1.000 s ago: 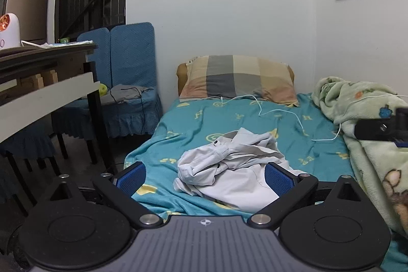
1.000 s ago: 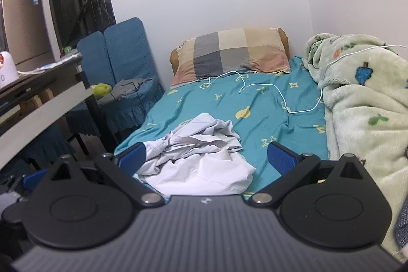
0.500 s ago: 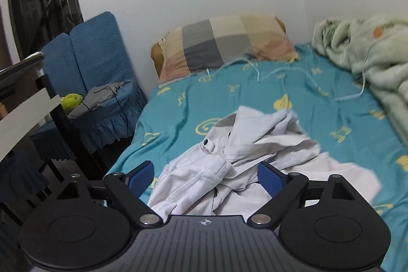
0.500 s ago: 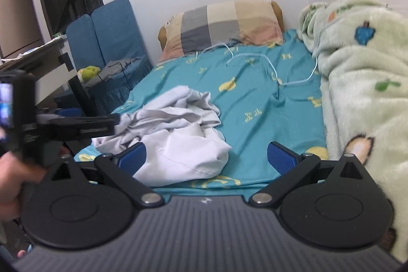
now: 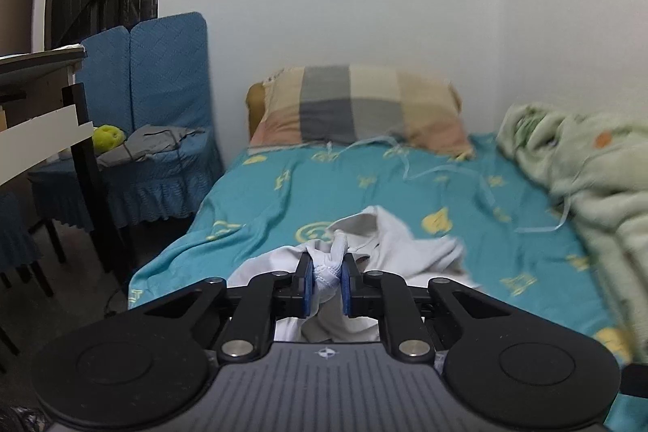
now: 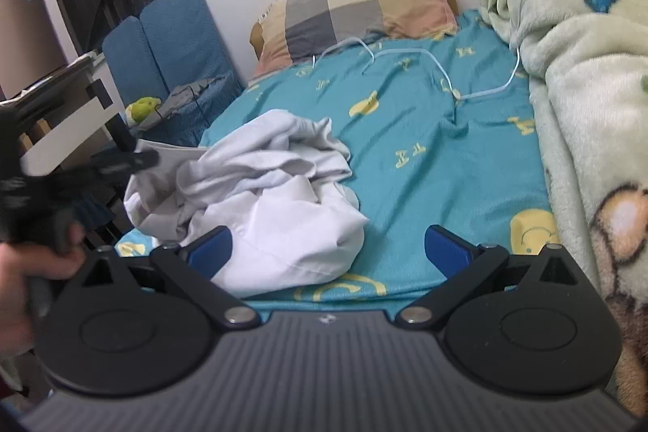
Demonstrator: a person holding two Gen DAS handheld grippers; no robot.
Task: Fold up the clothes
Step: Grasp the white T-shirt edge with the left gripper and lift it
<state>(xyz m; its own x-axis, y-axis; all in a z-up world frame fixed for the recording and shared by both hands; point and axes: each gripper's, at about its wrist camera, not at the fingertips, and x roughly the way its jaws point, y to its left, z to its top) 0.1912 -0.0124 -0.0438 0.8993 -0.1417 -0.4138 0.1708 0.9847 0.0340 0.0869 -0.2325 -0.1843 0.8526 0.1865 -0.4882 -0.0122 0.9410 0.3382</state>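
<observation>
A crumpled white garment (image 6: 267, 197) lies bunched on the near left part of the teal bed sheet (image 6: 413, 148). My left gripper (image 5: 326, 280) is shut on a fold of the white garment (image 5: 405, 250) at its near edge. In the right wrist view the left gripper (image 6: 133, 158) shows blurred at the garment's left side. My right gripper (image 6: 328, 250) is open and empty, low over the bed's near edge, with the garment's right side between and just beyond its blue pads (image 6: 210, 250).
A checked pillow (image 6: 360, 3) lies at the head of the bed. A white cable (image 6: 441, 75) runs across the sheet. A green fleece blanket (image 6: 587, 75) is heaped along the right side. Blue covered chairs (image 5: 158, 108) and a desk (image 5: 40, 100) stand left of the bed.
My left gripper has closed from open onto a fold of the white garment and pulled back, higher. My right gripper has moved closer to the garment and stayed open.
</observation>
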